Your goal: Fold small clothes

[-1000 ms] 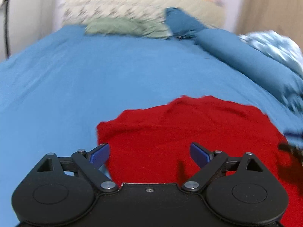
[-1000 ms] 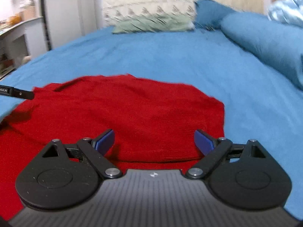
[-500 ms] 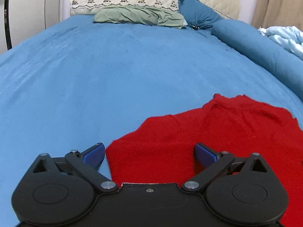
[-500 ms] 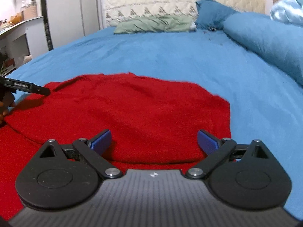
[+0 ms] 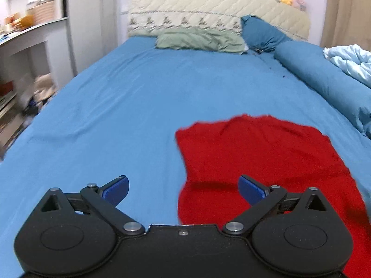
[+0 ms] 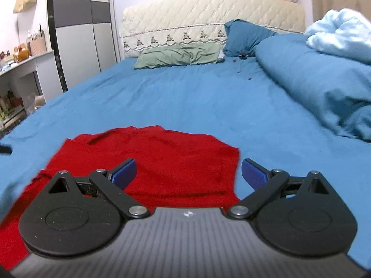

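A red knitted garment (image 5: 262, 157) lies flat on the blue bed sheet (image 5: 129, 106); it also shows in the right wrist view (image 6: 162, 162), with a folded layer on top. My left gripper (image 5: 183, 188) is open and empty, hovering over the garment's left edge. My right gripper (image 6: 188, 173) is open and empty, above the garment's right edge. A dark tip of the left gripper (image 6: 5, 149) shows at the far left of the right wrist view.
A green pillow (image 6: 178, 56) and a blue pillow (image 6: 245, 36) lie at the headboard (image 6: 208, 18). A rolled blue duvet (image 6: 315, 83) with a pale blue blanket (image 6: 340, 34) runs along the right. Shelves (image 5: 20, 69) and a wardrobe (image 6: 83, 27) stand on the left.
Both grippers have lifted and pulled back from the garment. The left one has moved left, off the cloth. Both stay open.
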`<state>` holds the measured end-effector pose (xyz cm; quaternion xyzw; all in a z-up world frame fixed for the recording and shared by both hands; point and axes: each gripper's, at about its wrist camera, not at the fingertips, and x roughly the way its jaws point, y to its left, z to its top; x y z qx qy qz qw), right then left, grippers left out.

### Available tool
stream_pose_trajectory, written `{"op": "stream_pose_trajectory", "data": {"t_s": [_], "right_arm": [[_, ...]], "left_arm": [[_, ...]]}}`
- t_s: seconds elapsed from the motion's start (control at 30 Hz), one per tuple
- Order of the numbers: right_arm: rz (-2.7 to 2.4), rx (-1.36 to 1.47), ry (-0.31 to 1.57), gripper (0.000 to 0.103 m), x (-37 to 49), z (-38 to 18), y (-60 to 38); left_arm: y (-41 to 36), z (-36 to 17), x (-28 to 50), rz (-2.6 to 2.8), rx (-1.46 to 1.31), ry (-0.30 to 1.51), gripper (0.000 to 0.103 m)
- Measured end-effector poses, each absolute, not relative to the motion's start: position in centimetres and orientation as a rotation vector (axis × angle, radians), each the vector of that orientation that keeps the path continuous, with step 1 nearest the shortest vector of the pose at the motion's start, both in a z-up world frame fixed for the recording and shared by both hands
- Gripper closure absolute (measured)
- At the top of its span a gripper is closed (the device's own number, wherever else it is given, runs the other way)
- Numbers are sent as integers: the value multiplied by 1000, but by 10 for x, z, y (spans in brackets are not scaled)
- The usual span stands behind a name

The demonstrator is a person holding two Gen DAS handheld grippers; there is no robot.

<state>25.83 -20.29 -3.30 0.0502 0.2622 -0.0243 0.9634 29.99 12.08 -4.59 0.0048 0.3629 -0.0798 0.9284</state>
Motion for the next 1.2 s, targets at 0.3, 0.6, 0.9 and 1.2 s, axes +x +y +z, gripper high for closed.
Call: {"op": "stream_pose_trajectory", "data": {"t_s": [0.3,0.6,0.9,1.2], "right_arm": [[13,105,682,0,126,0,-195],[-34,180,779,0,42,-54,-181],[-143,204,888,29,19,-115,-174],[-124,120,883,51,17,-125,-155]], "left_arm": [[125,-57,175,-149,-123,896,2],[111,-111,113,-130,-110,946,23],[107,-140,99,-140,-78,945,41],[107,-149,91,-134,-65,931,51]]}}
